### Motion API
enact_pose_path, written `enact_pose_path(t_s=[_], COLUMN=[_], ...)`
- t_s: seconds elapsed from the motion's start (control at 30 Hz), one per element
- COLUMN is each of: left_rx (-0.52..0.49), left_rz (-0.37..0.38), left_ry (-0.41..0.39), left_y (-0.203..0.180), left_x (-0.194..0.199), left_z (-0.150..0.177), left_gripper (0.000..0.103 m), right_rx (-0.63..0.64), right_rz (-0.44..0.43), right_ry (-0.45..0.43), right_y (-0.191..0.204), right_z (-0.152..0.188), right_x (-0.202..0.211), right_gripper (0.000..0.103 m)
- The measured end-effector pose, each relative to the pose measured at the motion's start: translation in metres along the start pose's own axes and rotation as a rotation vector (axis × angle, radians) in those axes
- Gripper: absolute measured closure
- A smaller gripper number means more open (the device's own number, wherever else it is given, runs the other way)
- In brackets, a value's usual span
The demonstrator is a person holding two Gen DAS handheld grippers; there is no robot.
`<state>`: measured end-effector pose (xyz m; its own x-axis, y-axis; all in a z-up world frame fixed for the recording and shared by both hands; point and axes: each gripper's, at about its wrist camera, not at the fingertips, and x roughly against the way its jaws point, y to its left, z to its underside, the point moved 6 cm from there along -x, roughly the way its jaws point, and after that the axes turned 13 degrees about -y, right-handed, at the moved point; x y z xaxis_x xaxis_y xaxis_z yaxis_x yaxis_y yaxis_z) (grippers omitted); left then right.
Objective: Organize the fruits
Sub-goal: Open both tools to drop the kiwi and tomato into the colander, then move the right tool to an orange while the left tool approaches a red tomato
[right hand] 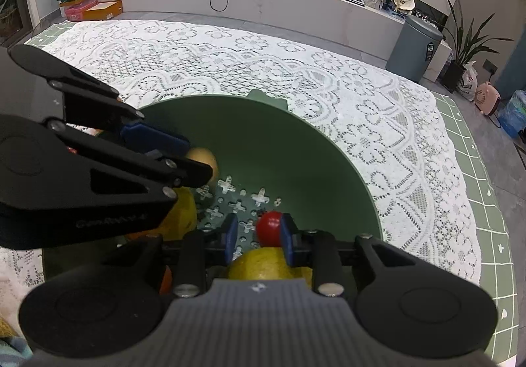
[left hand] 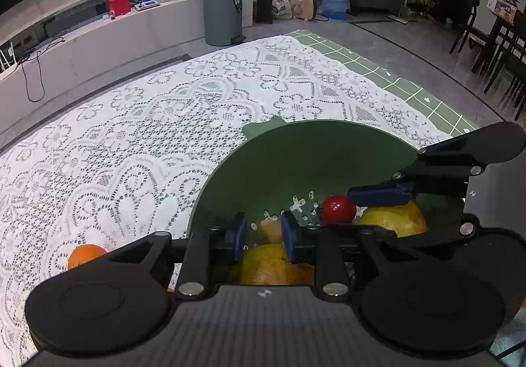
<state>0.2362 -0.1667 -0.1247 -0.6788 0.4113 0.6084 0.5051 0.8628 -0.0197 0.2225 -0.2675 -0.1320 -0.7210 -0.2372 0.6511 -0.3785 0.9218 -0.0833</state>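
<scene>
Green bowl (right hand: pixel 328 150) on the lace-covered counter (right hand: pixel 394 143) holds two yellow fruits (left hand: pixel 393 219), one pale fruit (right hand: pixel 205 158) and one red tomato (right hand: pixel 269 228). One orange (left hand: pixel 86 254) lies outside at the bowl's 9 o'clock, seen only by the left wrist. Left hand-held gripper (left hand: pixel 263 235) is fully closed, empty, above a yellow fruit. Right hand-held gripper (right hand: pixel 258 237) is narrowly parted; the tomato touches its right pad only. Far: one bin (left hand: pixel 223 13).
</scene>
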Motion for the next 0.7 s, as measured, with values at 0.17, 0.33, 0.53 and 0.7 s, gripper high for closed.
enact_pose_path(t_s=[0.17, 0.33, 0.53, 0.7], left_rx=[-0.004, 0.023, 0.087, 0.145], left_rz=[0.004, -0.001, -0.024, -0.055], left_ry=[0.004, -0.018, -0.066, -0.092], left_y=[-0.003, -0.005, -0.001, 0.010], left_x=[0.002, 0.015, 0.042, 0.069], left_z=[0.002, 0.000, -0.004, -0.010], left_gripper=[0.069, 0.056, 0.050, 0.048], right_rx=[0.010, 0.002, -0.024, -0.084], right_rz=[0.001, 0.016, 0.048, 0.065], right_ry=[-0.002, -0.003, -0.022, -0.050], right_y=[0.002, -0.001, -0.001, 0.002], right_z=[-0.001, -0.001, -0.003, -0.008], right_x=[0.005, 0.010, 0.029, 0.047], right_gripper=[0.066, 0.047, 0.036, 0.032])
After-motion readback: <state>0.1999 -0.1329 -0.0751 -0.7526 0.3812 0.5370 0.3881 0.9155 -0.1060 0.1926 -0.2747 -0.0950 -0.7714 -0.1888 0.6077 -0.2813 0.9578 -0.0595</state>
